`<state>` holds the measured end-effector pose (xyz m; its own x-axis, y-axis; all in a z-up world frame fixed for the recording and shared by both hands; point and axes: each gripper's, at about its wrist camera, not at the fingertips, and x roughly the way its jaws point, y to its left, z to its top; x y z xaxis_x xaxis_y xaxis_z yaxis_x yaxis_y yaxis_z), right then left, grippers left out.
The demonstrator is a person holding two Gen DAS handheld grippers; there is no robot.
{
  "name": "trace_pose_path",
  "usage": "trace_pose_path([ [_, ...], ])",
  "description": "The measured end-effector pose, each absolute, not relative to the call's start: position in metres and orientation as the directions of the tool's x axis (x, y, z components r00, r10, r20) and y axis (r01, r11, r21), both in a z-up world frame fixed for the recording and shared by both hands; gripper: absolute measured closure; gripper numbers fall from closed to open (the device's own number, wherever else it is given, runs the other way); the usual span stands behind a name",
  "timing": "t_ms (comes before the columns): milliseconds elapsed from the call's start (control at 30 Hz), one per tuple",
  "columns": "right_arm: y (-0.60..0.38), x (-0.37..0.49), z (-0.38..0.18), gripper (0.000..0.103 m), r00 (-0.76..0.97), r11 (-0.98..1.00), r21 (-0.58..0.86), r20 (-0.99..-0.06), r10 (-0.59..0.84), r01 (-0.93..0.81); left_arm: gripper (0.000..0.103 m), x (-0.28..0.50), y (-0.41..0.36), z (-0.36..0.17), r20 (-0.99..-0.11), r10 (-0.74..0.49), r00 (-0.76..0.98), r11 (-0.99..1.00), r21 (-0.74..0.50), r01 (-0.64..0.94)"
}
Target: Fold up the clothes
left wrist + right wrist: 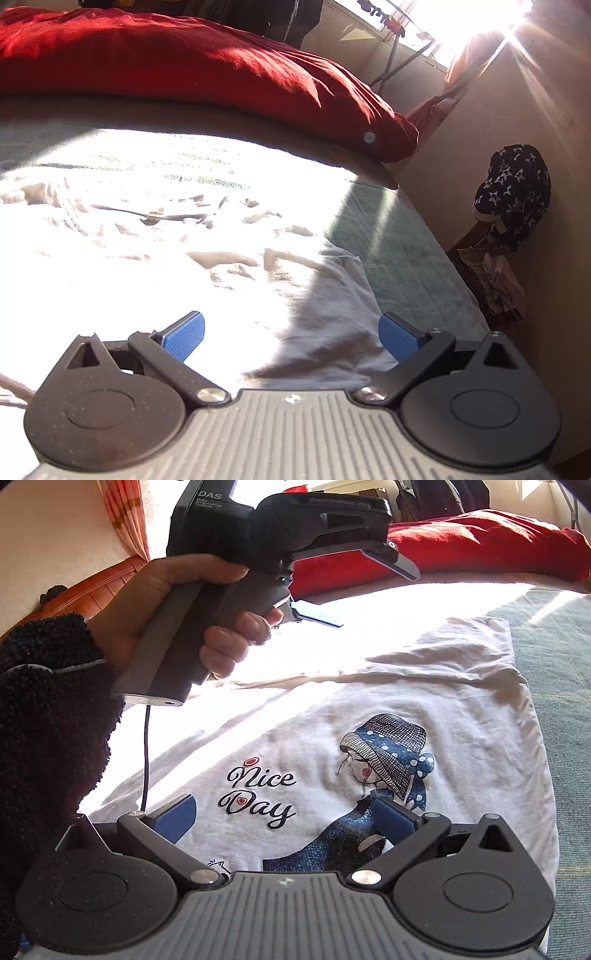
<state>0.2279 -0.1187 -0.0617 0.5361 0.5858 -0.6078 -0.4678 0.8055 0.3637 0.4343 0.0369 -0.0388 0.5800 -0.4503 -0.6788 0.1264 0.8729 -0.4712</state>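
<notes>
White T-shirt spread on the bed, both grippers above it with fingers apart.

At far left of the right wrist view a dark fleecy sleeve (44, 709) leads to the hand (177, 602) gripping the left gripper (291, 334), whose blue pads (183, 334) stand wide apart with nothing between them, over sunlit cloth; glare washes out much of that view, so whether it touches the fabric is hard to tell. The white T-shirt (461, 709) lies flat on the teal bedspread (565, 657), print up, reading "Nice Day" beside a girl in a hat. The right gripper (284, 818) hangs over the print, its fingers also spread and empty. A red duvet (192, 62) lies beyond the shirt.
</notes>
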Motion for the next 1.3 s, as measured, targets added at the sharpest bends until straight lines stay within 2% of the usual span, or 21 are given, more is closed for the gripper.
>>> trace_pose_path([
  [100, -0.115, 0.227, -0.062, 0.000, 0.539, 0.810, 0.353, -0.612, 0.579, -0.469, 0.003, 0.438, 0.053, -0.060, -0.724, -0.403, 0.560, 0.888, -0.458, 0.047],
  [133, -0.114, 0.227, -0.062, 0.000, 0.540, 0.810, 0.350, -0.612, 0.578, -0.470, 0.004, 0.437, 0.057, -0.062, -0.715, -0.410, 0.566, 0.882, -0.469, 0.047],
  [367, -0.119, 0.228, -0.059, 0.000, 0.541, 0.802, 0.358, -0.599, 0.590, -0.479, 0.003, 0.404, 0.063, -0.024, -0.691, -0.387, 0.610, 0.897, -0.435, 0.075],
  [633, -0.128, 0.222, -0.046, 0.000, 0.587, 0.793, 0.349, -0.538, 0.605, -0.499, 0.003, 0.308, 0.084, 0.024, -0.662, -0.322, 0.677, 0.919, -0.390, 0.055],
  [800, -0.136, 0.212, -0.039, 0.000, 0.590, 0.764, 0.361, -0.486, 0.644, -0.535, 0.003, 0.231, 0.098, 0.056, -0.612, -0.293, 0.734, 0.928, -0.367, 0.065],
  [967, -0.143, 0.190, -0.029, 0.000, 0.563, 0.729, 0.373, -0.466, 0.682, -0.574, 0.003, 0.164, 0.099, 0.076, -0.563, -0.260, 0.784, 0.958, -0.255, 0.135],
  [1067, -0.148, 0.166, -0.026, 0.000, 0.583, 0.749, 0.348, -0.474, 0.660, -0.564, 0.002, 0.140, 0.093, 0.069, -0.562, -0.248, 0.789, 0.968, -0.170, 0.184],
  [1167, -0.152, 0.141, -0.032, 0.000, 0.572, 0.767, 0.336, -0.520, 0.635, -0.546, 0.001, 0.134, 0.085, 0.044, -0.590, -0.244, 0.770, 0.969, -0.114, 0.219],
  [1300, -0.151, 0.120, -0.047, 0.000, 0.564, 0.807, 0.323, -0.588, 0.580, -0.494, 0.001, 0.125, 0.072, 0.000, -0.641, -0.289, 0.711, 0.954, -0.135, 0.266],
])
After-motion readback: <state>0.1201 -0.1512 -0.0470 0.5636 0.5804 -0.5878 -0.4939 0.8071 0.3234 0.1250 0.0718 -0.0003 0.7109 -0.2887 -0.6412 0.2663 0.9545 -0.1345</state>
